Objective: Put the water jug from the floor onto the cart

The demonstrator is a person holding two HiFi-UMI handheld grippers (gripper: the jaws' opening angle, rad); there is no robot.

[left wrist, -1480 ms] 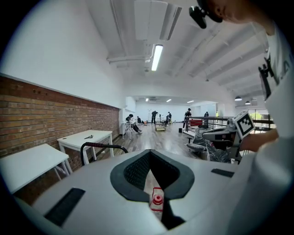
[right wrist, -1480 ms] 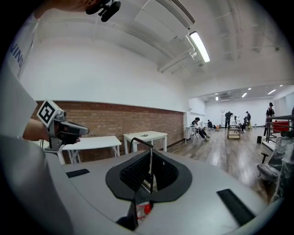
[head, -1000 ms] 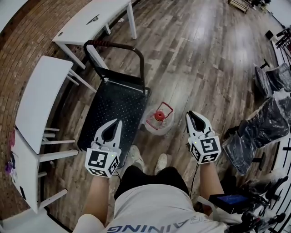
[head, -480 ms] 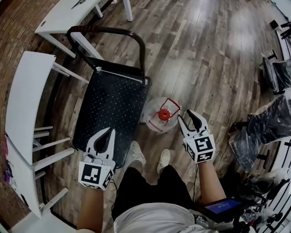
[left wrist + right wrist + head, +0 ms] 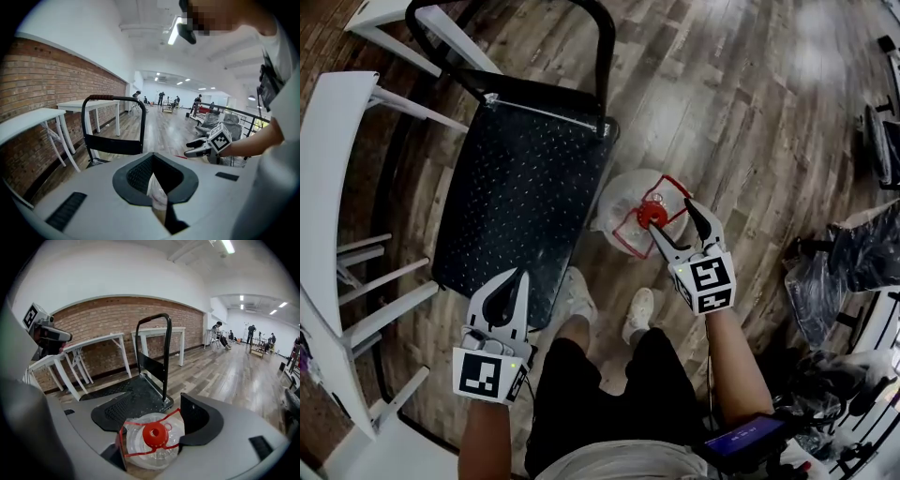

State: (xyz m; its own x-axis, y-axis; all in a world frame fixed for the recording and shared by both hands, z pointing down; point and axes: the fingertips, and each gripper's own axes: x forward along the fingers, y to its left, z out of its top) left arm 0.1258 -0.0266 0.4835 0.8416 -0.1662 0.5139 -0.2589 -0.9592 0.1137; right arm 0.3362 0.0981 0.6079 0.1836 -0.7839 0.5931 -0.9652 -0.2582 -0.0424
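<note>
A clear water jug (image 5: pixel 628 202) with a red cap (image 5: pixel 653 216) and red carry handle stands on the wood floor, right beside the black cart platform (image 5: pixel 525 178). The cart's handle (image 5: pixel 605 56) rises at its far end. My right gripper (image 5: pixel 673 217) is open; its jaws have just been opening and now stand on either side of the red cap (image 5: pixel 155 434), not pressing on the jug (image 5: pixel 140 446). My left gripper (image 5: pixel 514 281) is shut and holds nothing, hovering over the platform's near corner. The cart handle (image 5: pixel 112 99) shows ahead of it.
White tables (image 5: pixel 328 187) and their legs line the brick wall left of the cart. The person's shoes (image 5: pixel 577 295) stand just behind the jug and cart. Black-wrapped chairs (image 5: pixel 862 253) sit at the right. Open wood floor (image 5: pixel 750 112) stretches beyond the jug.
Both grippers have come down toward the floor. The right one went from shut to open and moved in around the jug's red cap. The left stayed shut by the cart's near edge.
</note>
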